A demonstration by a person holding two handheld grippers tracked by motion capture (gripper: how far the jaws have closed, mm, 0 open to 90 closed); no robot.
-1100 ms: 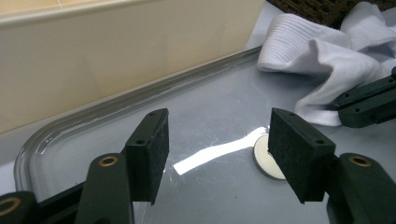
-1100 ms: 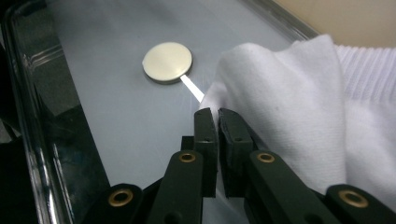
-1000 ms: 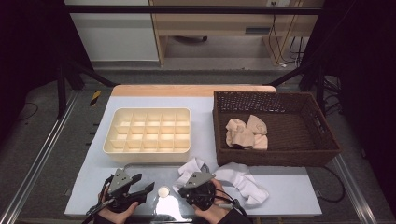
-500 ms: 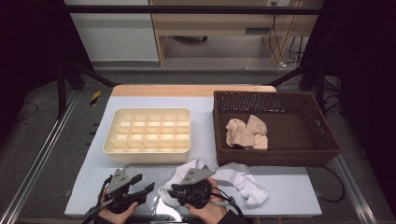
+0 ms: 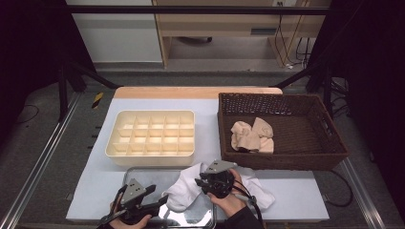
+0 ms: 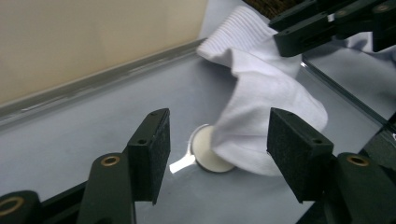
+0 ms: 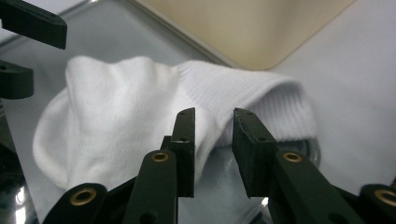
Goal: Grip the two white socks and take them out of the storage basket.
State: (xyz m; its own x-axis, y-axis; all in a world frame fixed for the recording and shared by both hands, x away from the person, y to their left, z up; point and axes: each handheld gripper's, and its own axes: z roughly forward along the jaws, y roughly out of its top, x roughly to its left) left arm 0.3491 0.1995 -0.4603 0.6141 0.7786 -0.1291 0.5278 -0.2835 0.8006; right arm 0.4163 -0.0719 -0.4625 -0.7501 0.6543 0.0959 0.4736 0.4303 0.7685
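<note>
Right gripper sits low over the near edge of the table, jaws pointing toward the left gripper. Seen in the right gripper view, its jaws stand a little apart with a narrow gap; they have just been opening. A fold of the white sock lies just ahead of and partly between the jaw tips, but the pads do not press on it. So: slightly spread, pinching nothing.

White sock lies crumpled just in front of the right gripper, draped over the edge of a shiny metal tray. Ribbed cuff is on the side toward the beige divider box. In the left gripper view the sock lies ahead of the jaws and to their right, its rounded end resting on the tray floor and covering part of a small round disc.

Left gripper is at the near left, jaws spread wide, nothing between them; the sock's end lies just beyond the tips.

A second white sock lies on the table behind the right hand.

Farther from both grippers: beige divider box straight ahead of the left gripper, dark wicker basket beyond the right one, with beige socks inside.
</note>
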